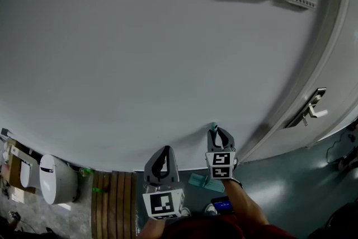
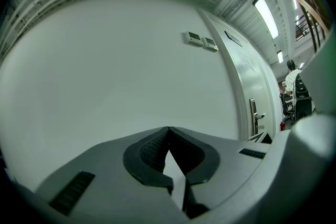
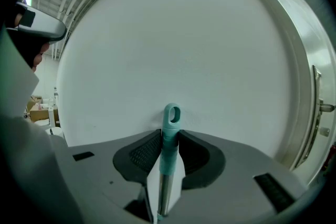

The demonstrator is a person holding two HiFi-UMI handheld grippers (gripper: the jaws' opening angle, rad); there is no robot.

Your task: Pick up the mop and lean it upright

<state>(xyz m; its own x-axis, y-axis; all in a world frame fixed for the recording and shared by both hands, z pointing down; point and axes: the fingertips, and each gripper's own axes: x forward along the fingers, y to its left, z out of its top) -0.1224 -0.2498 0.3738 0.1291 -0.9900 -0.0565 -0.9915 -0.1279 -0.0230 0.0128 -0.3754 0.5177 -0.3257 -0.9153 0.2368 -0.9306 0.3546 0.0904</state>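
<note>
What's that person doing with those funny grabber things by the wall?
A person holds a gripper in each hand, facing a white wall next to a door. The right gripper is clamped on the teal top of the mop handle, which stands upright close to the wall. The left gripper is shut with nothing in it. I can't tell if the handle touches the wall yet.

Mop [image 3: 166,165]: steel shaft, teal grip end (hanging loop on top), upright, pinched in right tool [image 3: 169,132].
</note>
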